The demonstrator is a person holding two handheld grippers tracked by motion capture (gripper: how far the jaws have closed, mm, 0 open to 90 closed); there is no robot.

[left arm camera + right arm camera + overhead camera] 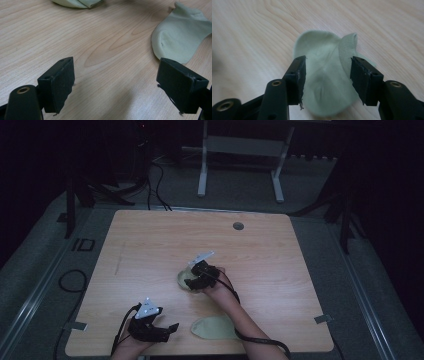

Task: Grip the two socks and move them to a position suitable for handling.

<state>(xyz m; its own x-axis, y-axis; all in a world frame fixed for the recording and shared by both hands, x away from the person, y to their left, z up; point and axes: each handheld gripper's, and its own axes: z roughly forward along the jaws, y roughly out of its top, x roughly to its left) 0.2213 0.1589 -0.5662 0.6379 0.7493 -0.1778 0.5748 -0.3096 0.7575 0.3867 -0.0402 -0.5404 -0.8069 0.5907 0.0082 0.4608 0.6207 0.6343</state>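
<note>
Socks, 2 pale green knit fabric ones, lie on the light wooden table (150,245): bunched sock (327,82) mid-table under the right gripper (327,77), flat sock (180,37) near the front edge, just beside the left gripper (115,82). Both jaw pairs stand apart, pinching nothing. Likely light, limp, not fragile; best pinched at the ribbed cuff (348,50).

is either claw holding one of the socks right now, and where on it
Nothing is held. The left claw stands open over bare table. The right claw is open around the crumpled sock, pads not pressing it.
</note>
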